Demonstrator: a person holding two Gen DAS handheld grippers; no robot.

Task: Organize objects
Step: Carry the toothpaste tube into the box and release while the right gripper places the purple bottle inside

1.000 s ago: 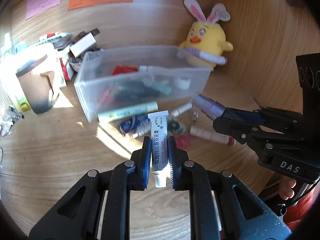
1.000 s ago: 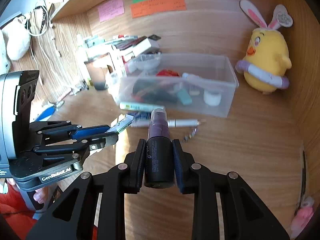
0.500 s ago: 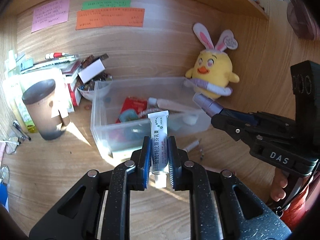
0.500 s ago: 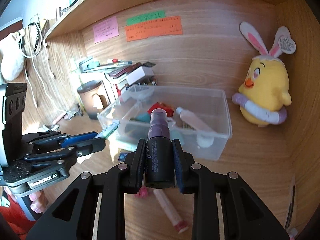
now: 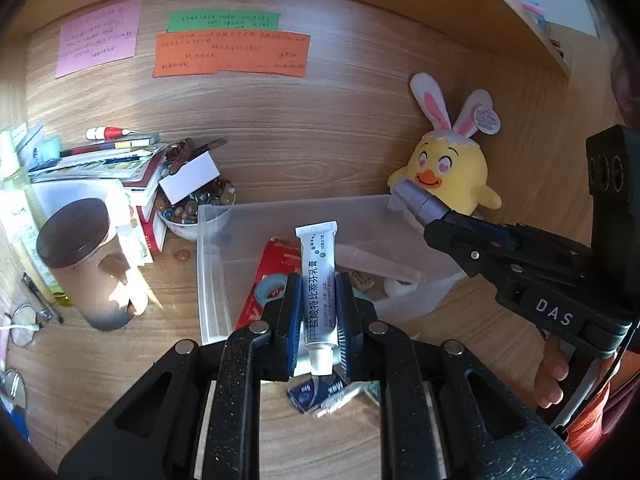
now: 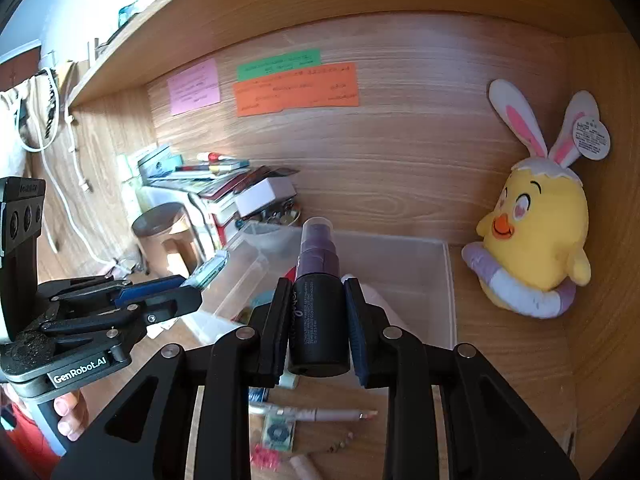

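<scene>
Carry-to-bin step: left gripper [image 5: 316, 316] pinches the ointment tube [image 5: 318, 280], right gripper [image 6: 320, 320] pinches the spray bottle [image 6: 318, 300]. Clear bin [image 6: 448, 280] at 12 o'clock. Next, probably lower both over it and release.

Bin [image 6: 448, 280] open-topped; plush chick [image 6: 536, 240] right, book pile [image 5: 120, 168] left

Black left gripper [image 5: 316, 320] with blue pads, silver screws, white "GenRobot.AI" lettering, bare fingers
</scene>
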